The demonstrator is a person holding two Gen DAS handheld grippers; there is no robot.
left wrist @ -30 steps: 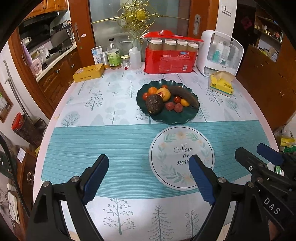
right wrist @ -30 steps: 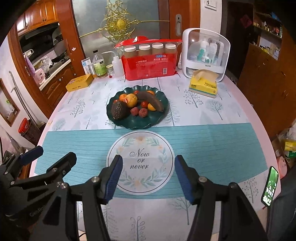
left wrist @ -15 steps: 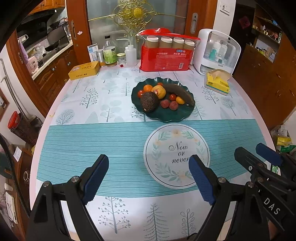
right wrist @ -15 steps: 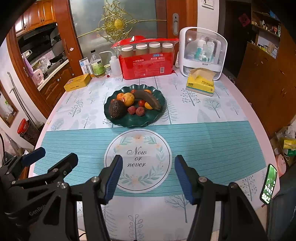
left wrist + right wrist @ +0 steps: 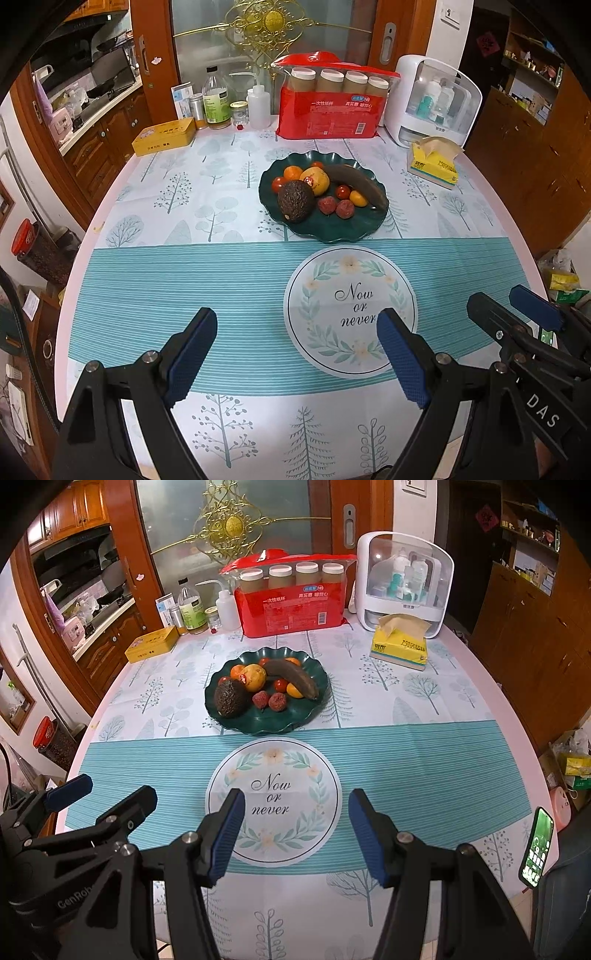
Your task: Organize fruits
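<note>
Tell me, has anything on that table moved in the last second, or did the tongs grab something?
Nothing was grabbed or let go. Both cameras shifted slightly, so the green fruit plate sits a little differently in each view. The left tongs and right tongs stay wide open and empty above the tablecloth. The avocado, banana and other fruit lie as before.

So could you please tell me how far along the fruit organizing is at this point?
Nothing looks done yet. All the fruit, including the avocado, the dark banana and the two lychees, sits on the green plate. Nothing is in hand: the left gripper and right gripper are both open, above the near tablecloth, short of the plate. All the picking and sorting is left.
</note>
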